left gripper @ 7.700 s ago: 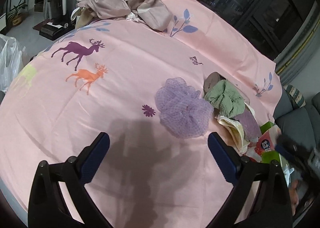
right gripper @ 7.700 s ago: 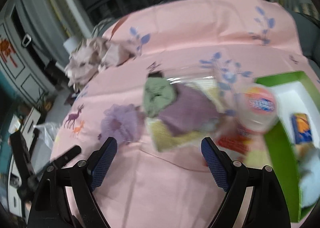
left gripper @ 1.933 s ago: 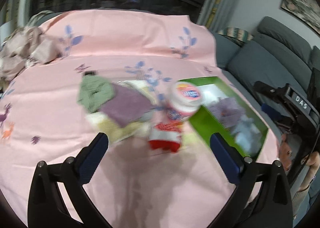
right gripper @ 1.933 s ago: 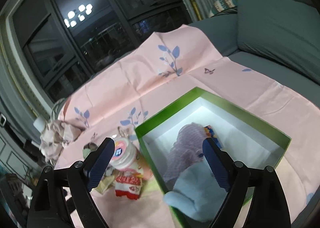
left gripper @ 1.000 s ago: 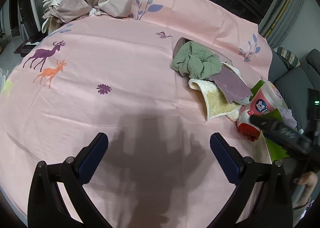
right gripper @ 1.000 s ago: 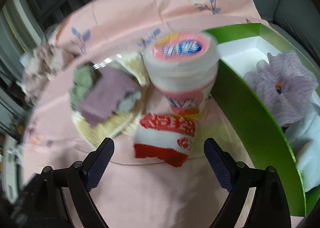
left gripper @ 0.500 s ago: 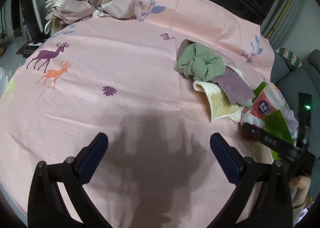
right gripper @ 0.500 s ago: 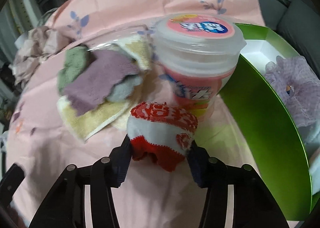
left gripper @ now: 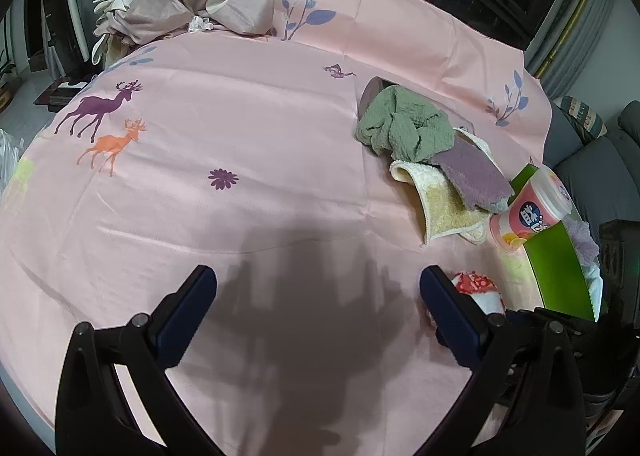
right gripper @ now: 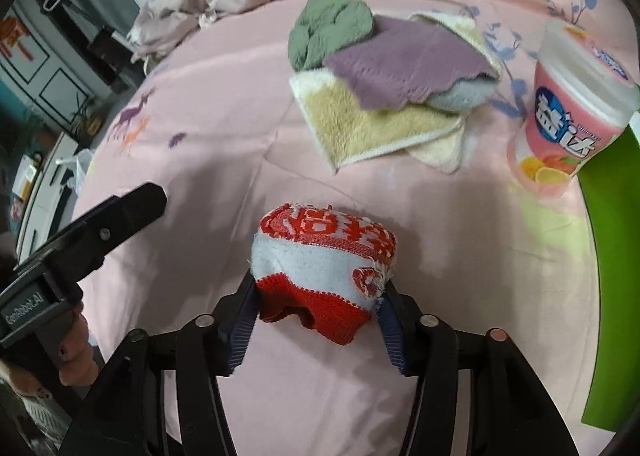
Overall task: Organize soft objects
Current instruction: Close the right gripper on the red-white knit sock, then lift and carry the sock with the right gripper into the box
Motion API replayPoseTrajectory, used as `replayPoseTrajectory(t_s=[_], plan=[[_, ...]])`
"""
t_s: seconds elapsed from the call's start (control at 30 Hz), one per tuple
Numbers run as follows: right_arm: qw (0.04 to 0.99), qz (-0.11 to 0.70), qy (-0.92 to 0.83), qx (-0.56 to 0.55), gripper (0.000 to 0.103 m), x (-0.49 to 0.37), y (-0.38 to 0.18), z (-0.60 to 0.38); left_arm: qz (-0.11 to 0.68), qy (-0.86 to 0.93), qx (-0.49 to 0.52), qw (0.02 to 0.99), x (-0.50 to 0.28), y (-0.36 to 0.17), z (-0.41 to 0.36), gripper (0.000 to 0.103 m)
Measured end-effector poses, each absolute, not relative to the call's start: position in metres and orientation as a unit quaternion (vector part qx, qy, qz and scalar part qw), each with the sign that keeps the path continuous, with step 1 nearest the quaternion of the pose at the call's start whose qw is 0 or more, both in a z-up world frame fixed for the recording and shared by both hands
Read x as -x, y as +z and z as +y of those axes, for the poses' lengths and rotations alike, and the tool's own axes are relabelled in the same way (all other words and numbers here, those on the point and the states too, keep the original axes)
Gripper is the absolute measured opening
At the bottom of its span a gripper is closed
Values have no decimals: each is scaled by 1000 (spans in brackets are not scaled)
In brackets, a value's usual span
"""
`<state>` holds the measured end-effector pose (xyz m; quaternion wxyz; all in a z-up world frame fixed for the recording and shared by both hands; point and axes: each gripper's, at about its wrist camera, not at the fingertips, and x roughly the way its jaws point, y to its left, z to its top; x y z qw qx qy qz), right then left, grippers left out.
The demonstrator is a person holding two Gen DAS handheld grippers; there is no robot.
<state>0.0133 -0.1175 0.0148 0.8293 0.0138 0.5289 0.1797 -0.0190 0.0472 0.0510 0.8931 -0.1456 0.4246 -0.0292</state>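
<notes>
Your left gripper (left gripper: 318, 296) hangs wide open over bare pink tablecloth (left gripper: 248, 128), gripping nothing, so leave it parked clear of the work. Just to its right, your right gripper (right gripper: 316, 302) has its jaws closed in on the red-and-white sock (right gripper: 324, 260), pinching the bundle at its lower sides while the sock looks to be just off the cloth or barely on it. Lift straight up before you swing right, because the pink canister (right gripper: 572, 112) stands between the sock and the green box (right gripper: 608, 256) and would tip easily. Keep the squeeze firm; the soft roll can slip or unroll from a low pinch. Beyond the sock, the green cloth (right gripper: 328, 30), purple cloth (right gripper: 404, 56) and yellow towel (right gripper: 360, 124) lie heaped together, waiting. At far right the box is cut off by the frame edge, so you cannot judge its free space from here; only a scrap of purple mesh (left gripper: 582, 236) shows inside it in the left view.
</notes>
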Motion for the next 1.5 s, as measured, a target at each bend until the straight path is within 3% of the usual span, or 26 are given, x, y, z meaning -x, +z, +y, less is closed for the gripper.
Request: replayPoseTrajectory(t_s=[0.17,0.4,0.6,0.73,0.8,0.93,1.1,1.5], plan=[[840,508,183,-51,80,-8,30,-134,427,-40,148,891,20,50,44,101],[838,489,189,-154,80,-12,43,-165,447,-112,175,870,22,44,26,98],[823,507,192,-171,78,-20,28,-163,475,-166,155,850,24,32,-7,76],[814,522,194,-167,66,-24,16,-154,483,-176,156,843,21,22,-19,57],[811,528,191,-163,54,-25,11,-153,481,-182,154,844,21,21,-22,49],[811,529,189,-163,49,-29,4,-150,476,-203,152,842,21,22,-30,25],[832,504,182,-145,46,-22,19,-152,452,-214,130,856,28,37,-40,25],[908,356,150,-160,46,23,107,-226,320,-286,57,901,47,119,-112,25]])
